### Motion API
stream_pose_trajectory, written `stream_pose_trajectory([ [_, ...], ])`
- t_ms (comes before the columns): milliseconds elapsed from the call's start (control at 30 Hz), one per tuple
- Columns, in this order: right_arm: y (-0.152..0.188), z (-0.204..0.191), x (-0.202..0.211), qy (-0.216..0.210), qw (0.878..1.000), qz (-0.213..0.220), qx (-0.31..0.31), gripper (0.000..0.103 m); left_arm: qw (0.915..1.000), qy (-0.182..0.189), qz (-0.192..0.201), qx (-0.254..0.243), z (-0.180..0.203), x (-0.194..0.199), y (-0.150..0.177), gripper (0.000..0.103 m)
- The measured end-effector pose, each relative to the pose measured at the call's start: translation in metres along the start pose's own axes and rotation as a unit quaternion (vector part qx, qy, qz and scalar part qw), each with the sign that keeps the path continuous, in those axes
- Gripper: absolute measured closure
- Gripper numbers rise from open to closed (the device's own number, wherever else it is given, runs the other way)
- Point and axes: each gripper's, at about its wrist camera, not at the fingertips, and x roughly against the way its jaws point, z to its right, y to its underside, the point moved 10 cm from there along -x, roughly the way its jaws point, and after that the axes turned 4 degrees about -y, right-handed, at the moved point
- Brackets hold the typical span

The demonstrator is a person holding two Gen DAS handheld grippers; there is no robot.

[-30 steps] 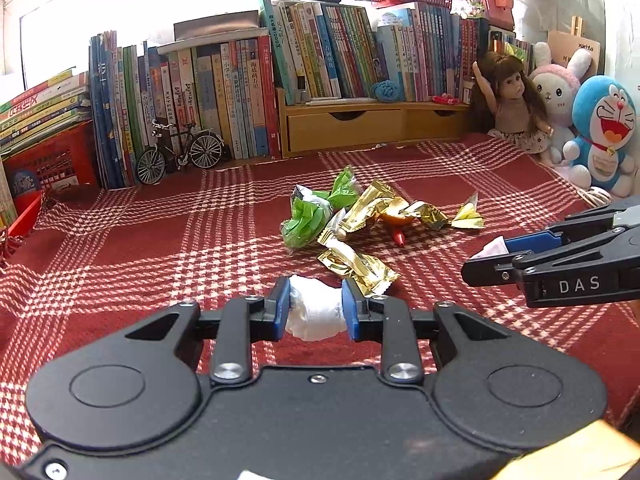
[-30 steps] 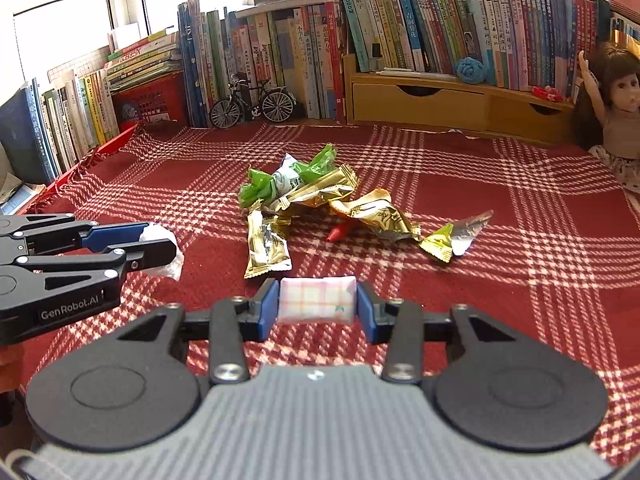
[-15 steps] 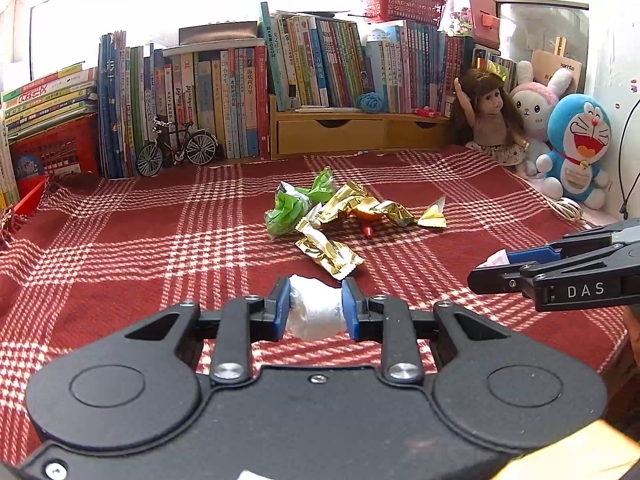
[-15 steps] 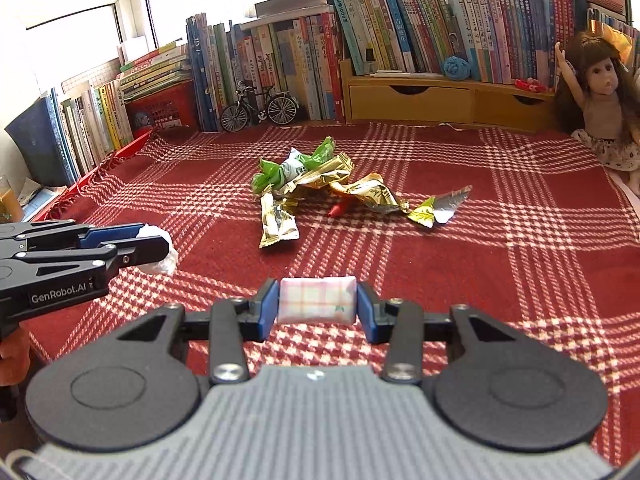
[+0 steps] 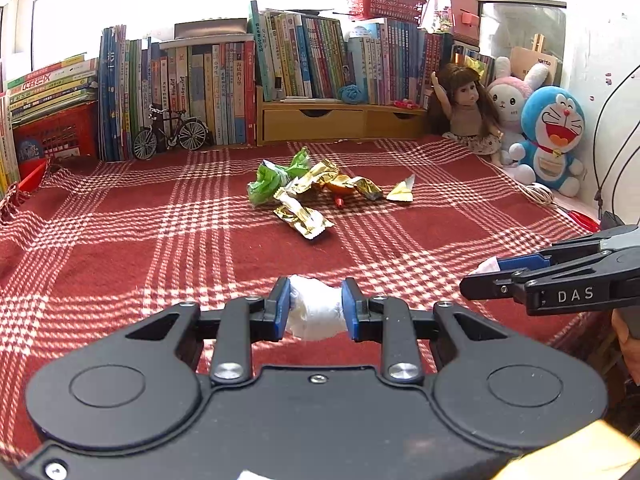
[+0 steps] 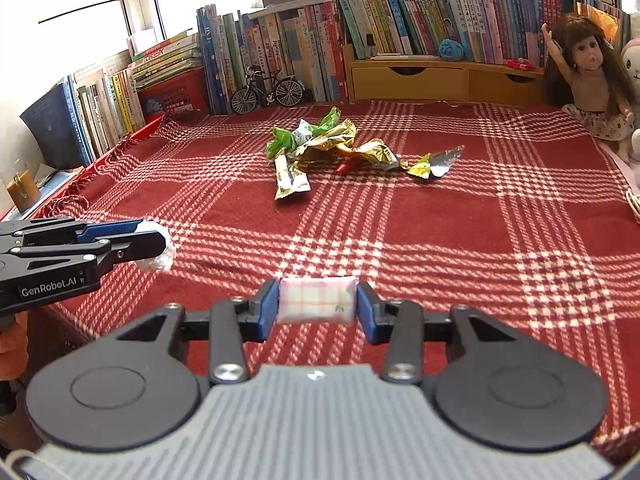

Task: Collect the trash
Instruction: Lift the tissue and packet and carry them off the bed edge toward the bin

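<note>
— What had changed since a second before?
— Both grippers had drawn back toward the near edge; the wrapper pile (image 5: 320, 194) sat farther off, mid-tabletop (image 5: 120, 240), on the red checked cloth.
— State of the jaws?
— The left gripper (image 5: 314, 307) was clamped on a crumpled white tissue (image 5: 316, 312). The right gripper (image 6: 316, 306) gripped a small checked packet (image 6: 316, 300).
— Surroundings?
— Books (image 6: 300, 48), a toy bicycle (image 6: 268, 90) and a doll (image 6: 588, 76) stood along the back.

The left gripper (image 5: 314, 308) is clamped on a crumpled white tissue wad (image 5: 315, 312); beside it, level, the right gripper (image 6: 316, 306) pinches a small pink-checked packet (image 6: 317, 300).
</note>
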Motion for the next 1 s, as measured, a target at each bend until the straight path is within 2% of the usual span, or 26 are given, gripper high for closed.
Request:
stream_pose_trajectory([
  [233, 0.036, -0.011, 0.018, -0.007, 1.000, -0.021, 0.005, 0.056, 0.9997, 0.014, -0.016, -0.013, 0.009, 0.032, 0.030, 0.077],
  [533, 0.090, -0.026, 0.033, -0.010, 0.998, -0.058, 0.000, 0.056, 0.9967, 0.026, -0.077, -0.011, 0.016, 0.061, 0.092, 0.077],
  [667, 0.114, -0.032, 0.030, -0.013, 0.996, -0.083, -0.005, 0.056, 0.9941, 0.025, -0.102, -0.025, 0.022, 0.065, 0.117, 0.077],
  [833, 0.138, -0.032, 0.022, -0.005, 0.994, -0.103, -0.027, 0.056, 0.9892, 0.024, -0.144, -0.015, 0.025, 0.059, 0.147, 0.077],
  [1000, 0.161, -0.035, 0.014, -0.015, 0.990, -0.129, -0.055, 0.056, 0.9799, 0.007, -0.199, -0.007, 0.023, 0.042, 0.176, 0.077],
])
